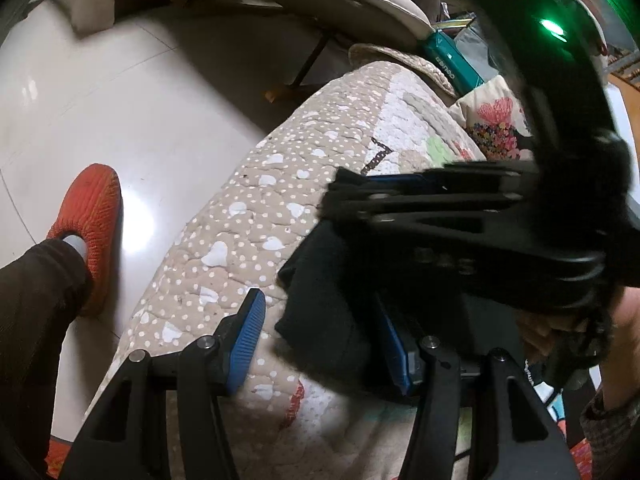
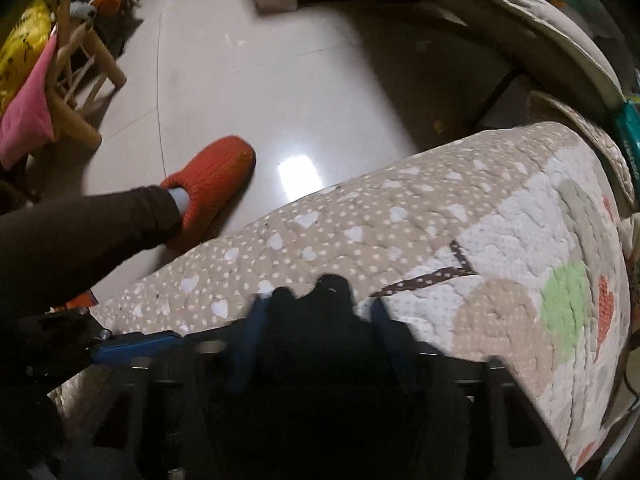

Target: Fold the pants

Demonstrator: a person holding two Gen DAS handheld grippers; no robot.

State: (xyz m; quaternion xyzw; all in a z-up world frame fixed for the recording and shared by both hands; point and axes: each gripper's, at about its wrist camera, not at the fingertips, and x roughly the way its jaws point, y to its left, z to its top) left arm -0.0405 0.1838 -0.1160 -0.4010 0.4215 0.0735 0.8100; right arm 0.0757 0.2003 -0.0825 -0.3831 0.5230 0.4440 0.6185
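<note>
The black pants [image 1: 320, 300] hang in a bunched fold above a quilted bed cover [image 1: 248, 216]. My left gripper [image 1: 320, 336] is open, its blue pads [image 1: 250, 332] wide apart, with the pants hanging between them against the right pad. My right gripper [image 2: 316, 320] is shut on the black pants [image 2: 320, 360], which bulge out between its blue pads [image 2: 244, 344]. In the left wrist view the right gripper [image 1: 440, 208] crosses above the pants from the right.
The quilt [image 2: 440, 240] with hearts and dots covers the surface below. A tiled floor [image 2: 260, 100] lies to the left, with the person's leg and orange slipper [image 2: 212, 180]. A wooden stool [image 2: 76, 92] with cushions stands far left. Boxes and cushions [image 1: 452, 60] lie behind.
</note>
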